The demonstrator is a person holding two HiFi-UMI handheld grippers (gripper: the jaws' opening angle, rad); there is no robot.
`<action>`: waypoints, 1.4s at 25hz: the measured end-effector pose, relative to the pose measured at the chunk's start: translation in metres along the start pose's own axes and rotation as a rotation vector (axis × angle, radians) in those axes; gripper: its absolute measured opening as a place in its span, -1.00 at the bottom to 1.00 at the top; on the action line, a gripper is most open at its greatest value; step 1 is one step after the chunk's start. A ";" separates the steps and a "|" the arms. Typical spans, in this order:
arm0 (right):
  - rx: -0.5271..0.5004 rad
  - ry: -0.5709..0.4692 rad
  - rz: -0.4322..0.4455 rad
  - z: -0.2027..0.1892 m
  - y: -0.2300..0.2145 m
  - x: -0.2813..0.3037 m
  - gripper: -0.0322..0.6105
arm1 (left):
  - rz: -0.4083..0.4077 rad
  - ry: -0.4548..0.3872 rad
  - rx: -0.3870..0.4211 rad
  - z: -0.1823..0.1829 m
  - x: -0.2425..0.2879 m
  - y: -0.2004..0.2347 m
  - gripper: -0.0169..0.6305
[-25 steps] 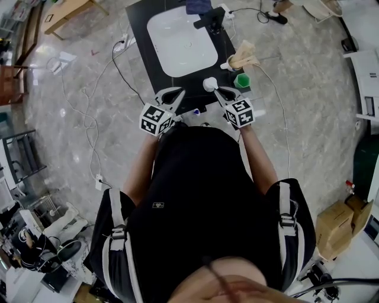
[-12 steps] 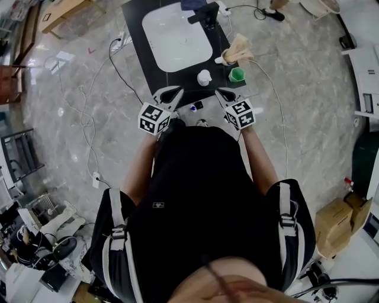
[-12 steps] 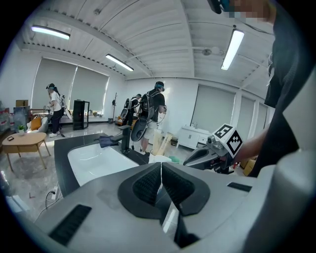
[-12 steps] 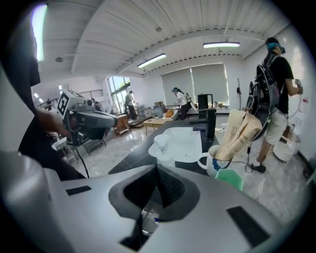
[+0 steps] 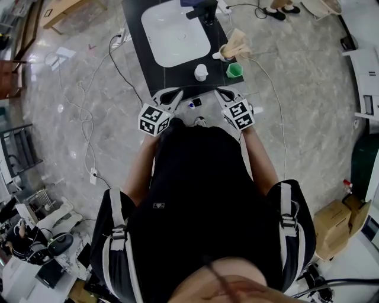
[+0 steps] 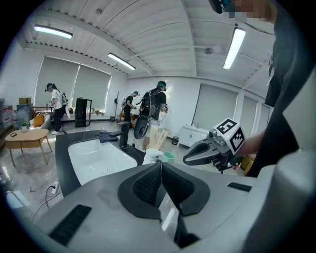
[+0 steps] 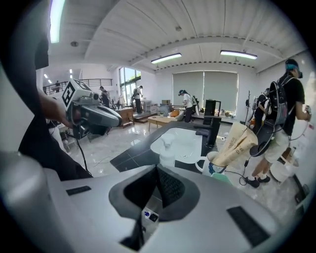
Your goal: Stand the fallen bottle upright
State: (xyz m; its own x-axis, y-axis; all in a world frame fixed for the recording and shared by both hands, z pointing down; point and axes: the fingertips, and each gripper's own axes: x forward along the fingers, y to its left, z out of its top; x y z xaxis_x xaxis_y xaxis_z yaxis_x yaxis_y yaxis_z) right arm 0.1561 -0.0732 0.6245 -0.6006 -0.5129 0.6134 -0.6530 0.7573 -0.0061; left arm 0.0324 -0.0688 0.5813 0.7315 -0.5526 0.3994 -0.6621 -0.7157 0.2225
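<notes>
The white bottle (image 5: 201,72) stands upright on the black counter (image 5: 151,65), just right of the sink and left of a green cup (image 5: 235,70). My left gripper (image 5: 178,92) and right gripper (image 5: 218,91) hover side by side at the counter's near edge, short of the bottle, both shut with nothing in them. In the left gripper view the bottle (image 6: 151,155) shows just past the shut left gripper (image 6: 160,164), with the right gripper (image 6: 207,151) beside it. From the right gripper (image 7: 156,168) the bottle (image 7: 167,147) stands ahead, apart from it.
A white sink (image 5: 176,32) with a black faucet (image 5: 201,9) fills the counter's far part. A mug holding a paper bag (image 5: 232,46) stands behind the green cup. A small device with a blue dot (image 5: 190,105) lies at the near edge. Cables trail over the marble floor (image 5: 89,89). People stand farther back in the room.
The right gripper's tip was right beside the bottle a second ago; both grippers have since drawn back toward the counter's near edge. The bottle stays upright, farther from them.
</notes>
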 end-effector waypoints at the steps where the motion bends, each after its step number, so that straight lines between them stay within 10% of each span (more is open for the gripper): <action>1: 0.001 0.003 -0.001 -0.001 0.000 -0.003 -0.71 | 0.001 0.000 0.000 -0.001 0.001 -0.001 -0.90; 35: 0.096 -0.006 -0.027 -0.024 -0.006 -0.008 -0.71 | 0.005 0.023 0.045 0.002 -0.005 -0.012 -0.90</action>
State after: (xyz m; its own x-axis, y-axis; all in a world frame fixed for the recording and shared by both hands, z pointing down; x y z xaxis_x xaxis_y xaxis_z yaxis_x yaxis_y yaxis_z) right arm 0.1758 -0.0643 0.6384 -0.5845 -0.5350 0.6100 -0.7101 0.7011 -0.0655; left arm 0.0377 -0.0584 0.5745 0.7241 -0.5466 0.4205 -0.6573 -0.7317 0.1807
